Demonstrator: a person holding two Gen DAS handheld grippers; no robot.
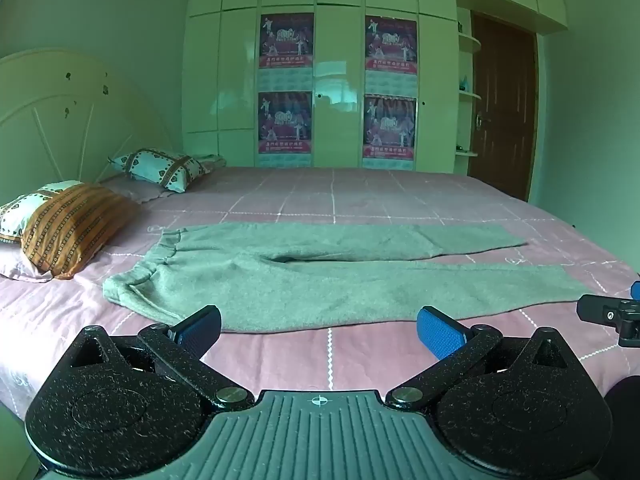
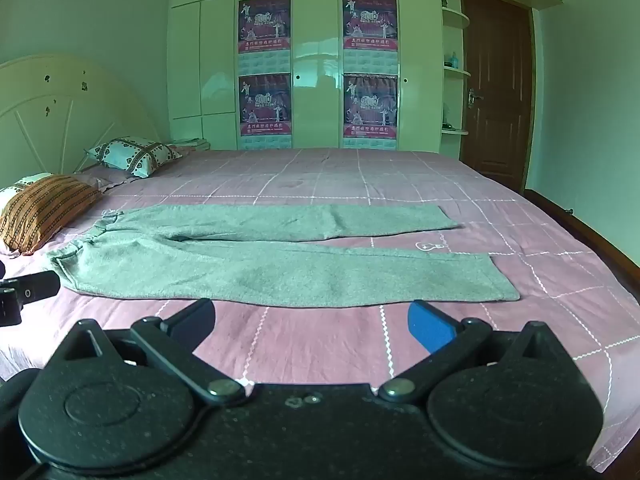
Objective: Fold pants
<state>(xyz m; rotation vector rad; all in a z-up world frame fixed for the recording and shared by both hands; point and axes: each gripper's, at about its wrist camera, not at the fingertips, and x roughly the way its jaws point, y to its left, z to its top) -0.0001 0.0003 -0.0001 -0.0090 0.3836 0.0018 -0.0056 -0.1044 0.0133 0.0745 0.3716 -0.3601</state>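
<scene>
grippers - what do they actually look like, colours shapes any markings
Both are the same build. The left gripper has speckled black linkage arms on round black discs with silver pivot bolts, blue textured pads, and a ribbed grey base bearing a small crosshair mark. The right gripper has black arms, blue pads and a dusty black base. No cables or sleeves show.

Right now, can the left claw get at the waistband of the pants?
Probably yes. The left claw is open, and only bare sheet lies between it and the pants; their waistband lies up-left.
</scene>
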